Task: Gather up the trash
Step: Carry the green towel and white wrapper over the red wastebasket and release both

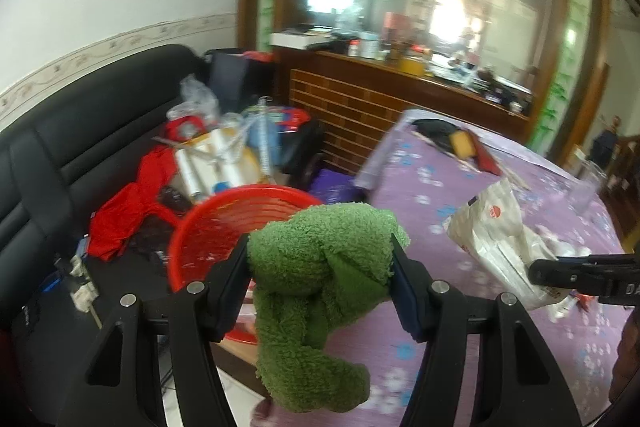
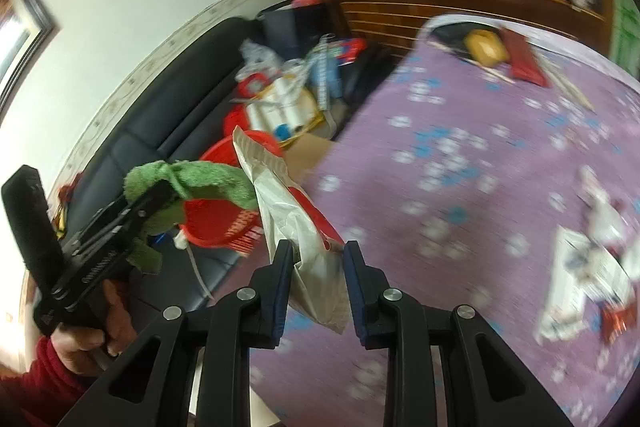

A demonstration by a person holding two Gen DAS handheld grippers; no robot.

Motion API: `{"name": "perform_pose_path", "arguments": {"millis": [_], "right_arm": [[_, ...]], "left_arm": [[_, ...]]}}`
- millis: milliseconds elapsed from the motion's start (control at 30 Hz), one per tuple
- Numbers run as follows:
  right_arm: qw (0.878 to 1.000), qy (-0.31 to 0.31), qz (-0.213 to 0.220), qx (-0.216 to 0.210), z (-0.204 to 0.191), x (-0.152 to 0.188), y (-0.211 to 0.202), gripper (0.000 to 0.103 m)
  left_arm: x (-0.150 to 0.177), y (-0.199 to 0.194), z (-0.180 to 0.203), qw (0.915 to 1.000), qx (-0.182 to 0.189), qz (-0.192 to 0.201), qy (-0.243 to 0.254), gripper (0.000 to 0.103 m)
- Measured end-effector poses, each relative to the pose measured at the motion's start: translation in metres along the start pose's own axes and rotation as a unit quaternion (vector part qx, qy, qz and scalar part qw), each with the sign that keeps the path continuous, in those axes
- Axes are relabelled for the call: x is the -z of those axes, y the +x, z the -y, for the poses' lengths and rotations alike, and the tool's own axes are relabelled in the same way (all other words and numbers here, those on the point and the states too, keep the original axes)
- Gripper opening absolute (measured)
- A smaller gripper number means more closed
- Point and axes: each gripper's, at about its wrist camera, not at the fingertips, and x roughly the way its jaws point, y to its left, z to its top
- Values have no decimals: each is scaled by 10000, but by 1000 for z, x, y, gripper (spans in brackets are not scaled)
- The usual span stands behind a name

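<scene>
My left gripper [image 1: 320,247] is shut on a crumpled green fuzzy cloth [image 1: 320,291], which hangs down between the jaws. Just beyond it, off the table's left edge, stands a red plastic basket [image 1: 216,227]. My right gripper [image 2: 318,251] is shut on a white and red paper bag [image 2: 296,219] that sticks up from its fingers. In the left wrist view the same bag [image 1: 492,239] is pinched at the right above the purple cloth. In the right wrist view the left gripper [image 2: 160,187] holds the green cloth [image 2: 200,179] over the red basket [image 2: 220,223].
A table in a purple flowered cloth [image 2: 460,167] carries loose white wrappers [image 2: 576,287] at the right and a yellow and a red item [image 2: 486,47] at the far end. A black sofa [image 1: 80,147] holds piled clutter. A wooden cabinet [image 1: 360,107] stands behind.
</scene>
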Motion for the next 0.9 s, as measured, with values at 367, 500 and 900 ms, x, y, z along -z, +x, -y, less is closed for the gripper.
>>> {"name": "perform_pose_path", "arguments": {"millis": [367, 500, 900], "right_arm": [[9984, 46, -467, -310, -61, -55, 98, 29], [9978, 207, -554, -288, -63, -69, 126, 29], [9978, 398, -376, -376, -60, -86, 138, 61]], "left_arm": [[-10, 35, -54, 9986, -400, -258, -218, 62], [-12, 46, -64, 9977, -444, -377, -333, 63], [-15, 44, -69, 9974, -442, -295, -496, 79]]}}
